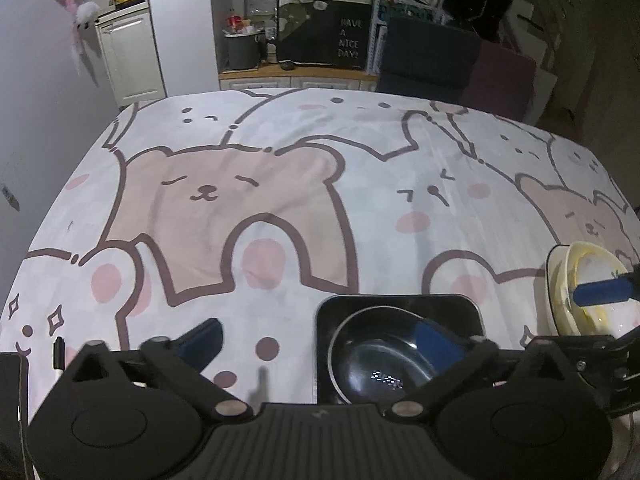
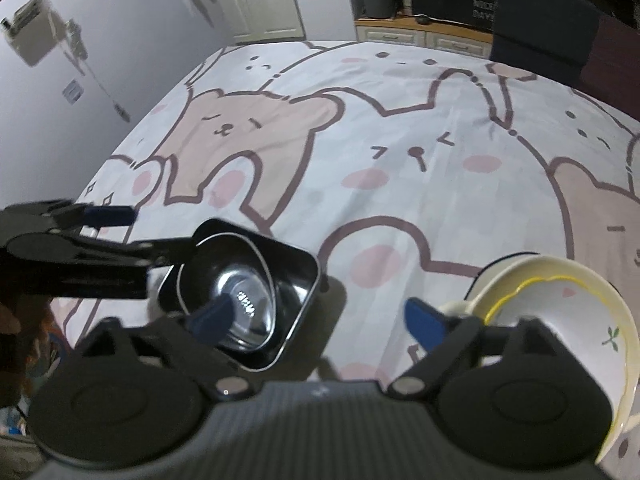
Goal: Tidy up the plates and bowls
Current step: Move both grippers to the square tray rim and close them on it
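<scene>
Dark bowl (image 1: 380, 356) nested in square black plate (image 1: 400, 308), pale dishes (image 2: 560, 312) apparently stacked right; left gripper (image 1: 316, 340) and right gripper (image 2: 316, 316) gape wide, empty; little seems left

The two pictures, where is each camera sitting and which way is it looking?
Left wrist view: sits on the left tongs, looks down and forward over the bear tablecloth; its own open blue-tipped fingers show, and the right tongs' finger at the right edge.
Right wrist view: sits on the right tongs, same direction; its own open fingers show, plus the left tongs at the left.
Both share the shiny bowl in the black square dish, the white dishes and the tablecloth.
</scene>
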Available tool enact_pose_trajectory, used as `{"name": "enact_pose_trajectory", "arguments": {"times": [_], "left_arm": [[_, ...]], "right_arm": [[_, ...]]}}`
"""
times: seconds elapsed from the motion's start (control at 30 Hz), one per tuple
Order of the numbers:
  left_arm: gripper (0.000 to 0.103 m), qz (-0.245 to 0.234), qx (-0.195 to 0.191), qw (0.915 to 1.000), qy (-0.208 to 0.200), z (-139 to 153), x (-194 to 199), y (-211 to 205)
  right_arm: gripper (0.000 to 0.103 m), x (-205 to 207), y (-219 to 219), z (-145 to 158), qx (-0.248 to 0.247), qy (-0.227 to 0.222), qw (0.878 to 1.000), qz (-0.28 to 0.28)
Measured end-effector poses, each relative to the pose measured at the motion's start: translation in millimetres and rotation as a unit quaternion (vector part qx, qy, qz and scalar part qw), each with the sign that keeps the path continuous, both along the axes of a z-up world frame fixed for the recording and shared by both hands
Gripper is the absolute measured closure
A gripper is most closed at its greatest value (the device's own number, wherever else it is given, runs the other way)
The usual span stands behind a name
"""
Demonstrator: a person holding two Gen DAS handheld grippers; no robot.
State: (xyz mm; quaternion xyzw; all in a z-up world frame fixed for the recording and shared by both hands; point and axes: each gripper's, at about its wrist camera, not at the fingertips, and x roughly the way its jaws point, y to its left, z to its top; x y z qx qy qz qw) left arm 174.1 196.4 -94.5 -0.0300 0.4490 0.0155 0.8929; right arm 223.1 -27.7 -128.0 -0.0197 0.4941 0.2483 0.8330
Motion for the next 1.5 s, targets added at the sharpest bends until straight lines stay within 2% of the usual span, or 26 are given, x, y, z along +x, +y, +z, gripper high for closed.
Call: {"name": "enact_pose_trajectory", "arguments": {"times": [0.23,0.33,0.63,0.8,0.83,0.9,0.97,1.13,1.27,1.47,1.5], "left_arm": [[0.000,0.011,-0.008,0.9999,0.010,-11,-8,22],[0.000,0.021,-0.018,0.9994,0.019,-15,-13,35],[0.000,0.047,-0.015,0.9981,0.036,-25,-22,57],[0.000,0.034,-0.011,0.9987,0.037,-24,-20,51],[0.001,0.028,-0.010,0.9989,0.037,-23,-19,48],[0.005,0.020,-0.008,0.9990,0.040,-24,-16,44],[0.018,0.012,-0.004,0.9988,0.048,-25,-13,39],[0.034,-0.004,0.003,0.9980,0.063,-30,-9,30],[0.043,-0.008,0.003,0.9975,0.070,-33,-4,26],[0.049,-0.007,0.009,0.9972,0.074,-34,3,21],[0.050,-0.006,0.011,0.9972,0.074,-35,4,19]], "right_arm": [[0.000,7,-2,-14,0.004,0.022,0.999,-0.047],[0.000,8,-1,-16,-0.009,0.015,0.998,-0.067],[0.001,8,3,-14,-0.021,0.009,0.997,-0.080],[0.025,6,7,-14,-0.018,0.017,0.997,-0.077],[0.027,5,8,-14,-0.017,0.018,0.997,-0.075],[0.032,5,10,-14,-0.018,0.018,0.997,-0.073],[0.037,5,10,-15,-0.013,0.023,0.997,-0.066],[0.052,5,9,-19,0.002,0.047,0.997,-0.064],[0.053,7,9,-23,0.008,0.064,0.996,-0.063],[0.053,8,9,-29,0.001,0.073,0.995,-0.069],[0.057,8,9,-30,0.002,0.074,0.995,-0.069]]}}
